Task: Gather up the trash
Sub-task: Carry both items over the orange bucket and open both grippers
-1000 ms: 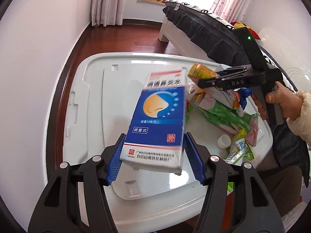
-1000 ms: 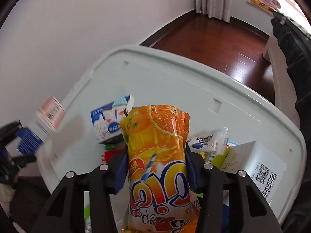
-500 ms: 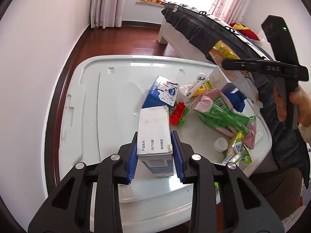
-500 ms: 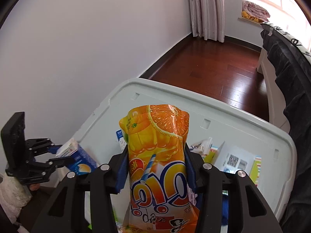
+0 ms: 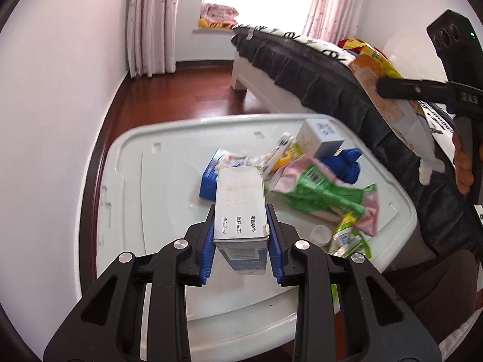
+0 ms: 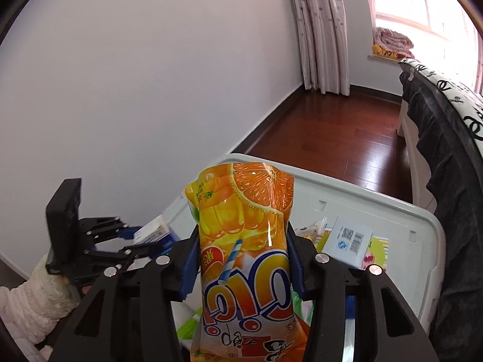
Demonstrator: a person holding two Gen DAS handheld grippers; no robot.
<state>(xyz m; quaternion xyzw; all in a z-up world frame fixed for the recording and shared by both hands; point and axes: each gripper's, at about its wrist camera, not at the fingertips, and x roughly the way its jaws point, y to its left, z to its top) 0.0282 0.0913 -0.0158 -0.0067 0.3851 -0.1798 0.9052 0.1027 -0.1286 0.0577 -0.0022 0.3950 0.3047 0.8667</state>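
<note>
My left gripper (image 5: 241, 238) is shut on a blue and white medicine box (image 5: 240, 208) and holds it above the white lid-like table (image 5: 157, 181). My right gripper (image 6: 243, 259) is shut on an orange juice pouch (image 6: 244, 241) and holds it high over the table's right side; it also shows in the left wrist view (image 5: 401, 90). Trash lies on the table: a blue carton (image 5: 211, 178), a pink and green wrapper (image 5: 320, 190), a white box (image 5: 320, 134), a white cap (image 5: 320, 233).
A bed with a dark cover (image 5: 317, 69) runs along the table's right side. A white wall (image 5: 54, 105) is close on the left. Dark wood floor (image 5: 187, 93) lies beyond the table. A blue cloth (image 5: 347, 163) lies near the white box.
My left gripper turned the medicine box end-on, closed tighter and lifted. My right gripper rose with the juice pouch, away from the table.
</note>
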